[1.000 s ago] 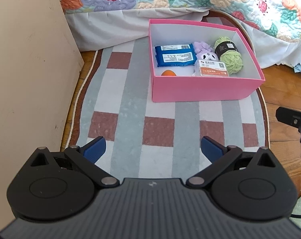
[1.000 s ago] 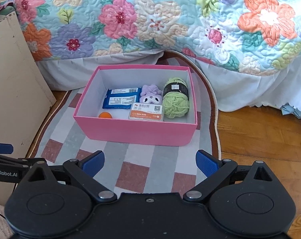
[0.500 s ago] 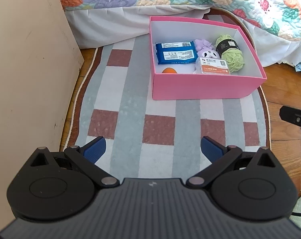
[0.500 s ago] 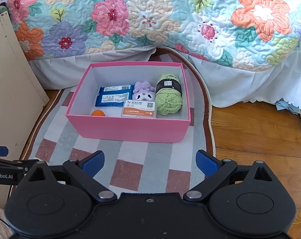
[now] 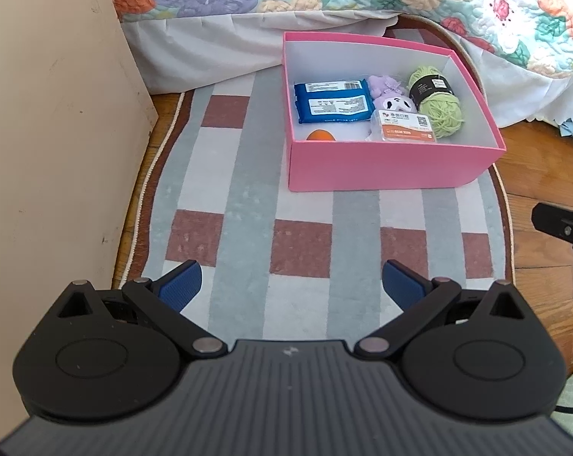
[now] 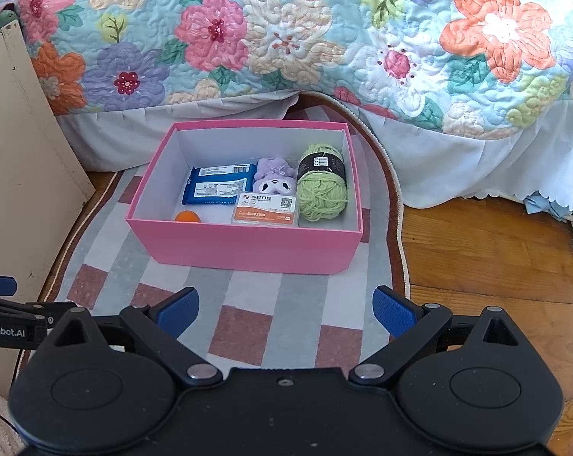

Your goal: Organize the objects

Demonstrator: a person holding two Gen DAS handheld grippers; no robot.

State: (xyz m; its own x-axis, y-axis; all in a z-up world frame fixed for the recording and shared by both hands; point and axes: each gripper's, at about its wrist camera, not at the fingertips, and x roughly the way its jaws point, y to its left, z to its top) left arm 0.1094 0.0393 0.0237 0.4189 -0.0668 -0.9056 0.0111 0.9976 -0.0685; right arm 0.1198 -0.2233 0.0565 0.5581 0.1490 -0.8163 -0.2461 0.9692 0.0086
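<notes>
Pink box (image 6: pixel 248 247) on a striped rug (image 5: pixel 240 174); its near wall partly hides an orange ball (image 6: pixel 187 216). Inside lie a blue packet (image 6: pixel 220 189), purple plush (image 6: pixel 275 180), labelled card case (image 6: pixel 266 209) and green yarn (image 6: pixel 322 186). Left gripper (image 5: pixel 291 285) and right gripper (image 6: pixel 285 306) hover nearby, jaws spread wide, empty.

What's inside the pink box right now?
The pink box holds a blue packet, a purple plush, green yarn, a card case and an orange ball, partly hidden by the front wall. Anything beneath them is covered.
</notes>
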